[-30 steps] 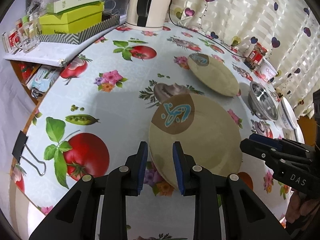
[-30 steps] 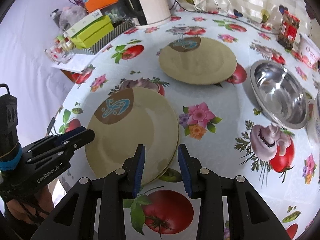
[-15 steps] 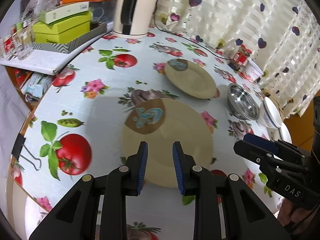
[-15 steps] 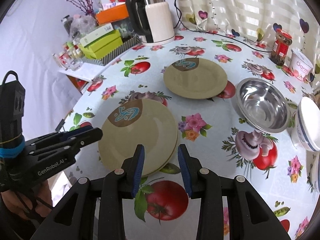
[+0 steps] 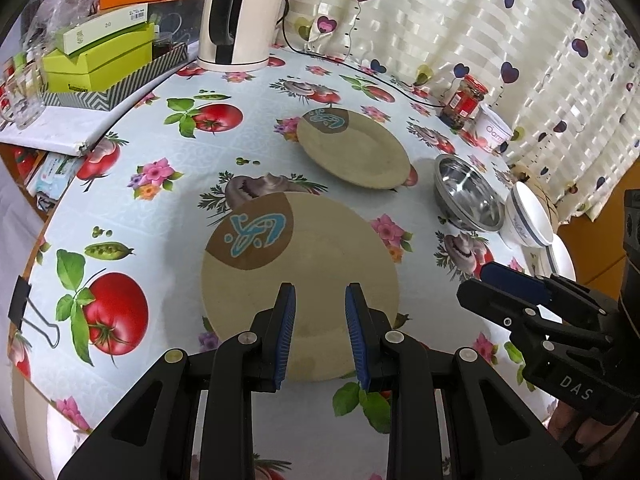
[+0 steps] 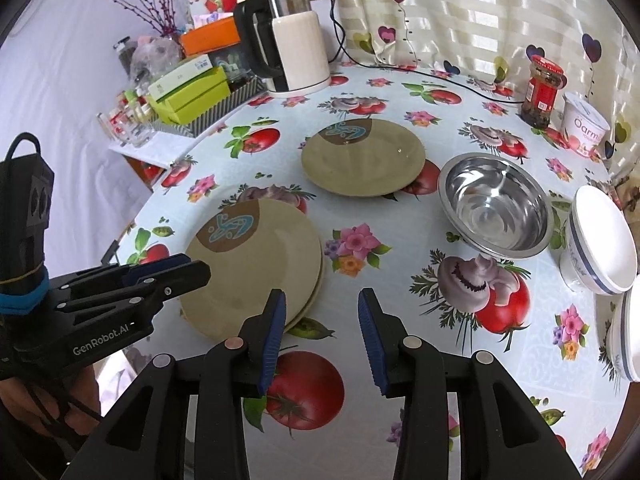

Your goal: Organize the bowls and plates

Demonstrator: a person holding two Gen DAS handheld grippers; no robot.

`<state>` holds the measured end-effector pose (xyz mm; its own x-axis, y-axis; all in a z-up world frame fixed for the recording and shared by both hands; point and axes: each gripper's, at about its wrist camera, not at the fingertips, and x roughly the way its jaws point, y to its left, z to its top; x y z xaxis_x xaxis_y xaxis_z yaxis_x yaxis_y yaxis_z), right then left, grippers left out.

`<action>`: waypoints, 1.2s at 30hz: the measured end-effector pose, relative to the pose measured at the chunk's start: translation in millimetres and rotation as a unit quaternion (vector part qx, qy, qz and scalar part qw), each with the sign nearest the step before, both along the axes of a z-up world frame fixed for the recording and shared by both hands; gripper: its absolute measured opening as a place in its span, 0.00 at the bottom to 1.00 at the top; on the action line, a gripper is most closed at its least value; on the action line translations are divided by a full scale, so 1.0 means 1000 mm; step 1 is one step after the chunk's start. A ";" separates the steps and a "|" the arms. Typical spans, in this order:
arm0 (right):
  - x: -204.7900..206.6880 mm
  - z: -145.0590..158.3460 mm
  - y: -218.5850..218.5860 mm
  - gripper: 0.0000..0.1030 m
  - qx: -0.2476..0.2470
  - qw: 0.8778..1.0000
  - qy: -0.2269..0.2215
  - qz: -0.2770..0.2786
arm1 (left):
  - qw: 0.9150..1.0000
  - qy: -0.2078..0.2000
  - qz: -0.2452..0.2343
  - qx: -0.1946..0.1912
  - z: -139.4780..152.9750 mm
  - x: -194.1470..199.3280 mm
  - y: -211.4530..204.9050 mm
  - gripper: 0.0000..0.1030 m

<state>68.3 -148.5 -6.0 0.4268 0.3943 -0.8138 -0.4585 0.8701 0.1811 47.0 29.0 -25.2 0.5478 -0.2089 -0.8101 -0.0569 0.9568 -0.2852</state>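
A stack of tan plates [image 5: 312,268] [image 6: 256,264] lies on the near left of the table. A single tan plate [image 5: 354,152] [image 6: 362,162] lies farther back. A steel bowl [image 5: 468,192] [image 6: 496,204] sits to its right, with white bowls [image 5: 528,220] [image 6: 600,244] beyond. My left gripper [image 5: 320,334] is open and empty, raised over the stack's near edge; it also shows in the right wrist view [image 6: 176,270]. My right gripper [image 6: 322,338] is open and empty above the cloth right of the stack; it also shows in the left wrist view [image 5: 492,284].
A white kettle [image 6: 292,48] and its cable stand at the back. Green boxes [image 5: 100,64] and glasses sit on a side shelf at the left. A red jar [image 6: 542,90] and a yoghurt tub [image 6: 584,126] stand at the back right. The table edge [image 6: 132,232] runs near the stack.
Both grippers have pulled back and up from the plate stack. The right gripper's jaws have opened wider. The plates have not moved.
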 end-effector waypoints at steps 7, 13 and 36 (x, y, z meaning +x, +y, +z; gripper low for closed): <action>0.009 -0.005 0.001 0.42 -0.003 1.000 0.002 0.001 | 1.000 0.003 0.002 0.000 -0.002 0.011 0.000 0.26; 0.020 -0.007 0.004 0.42 -0.019 1.000 0.008 0.001 | 1.000 0.004 0.003 -0.004 -0.001 0.020 0.003 0.26; 0.057 -0.003 0.009 0.42 -0.036 0.999 0.008 -0.004 | 1.000 0.000 0.002 -0.005 0.006 0.061 0.006 0.26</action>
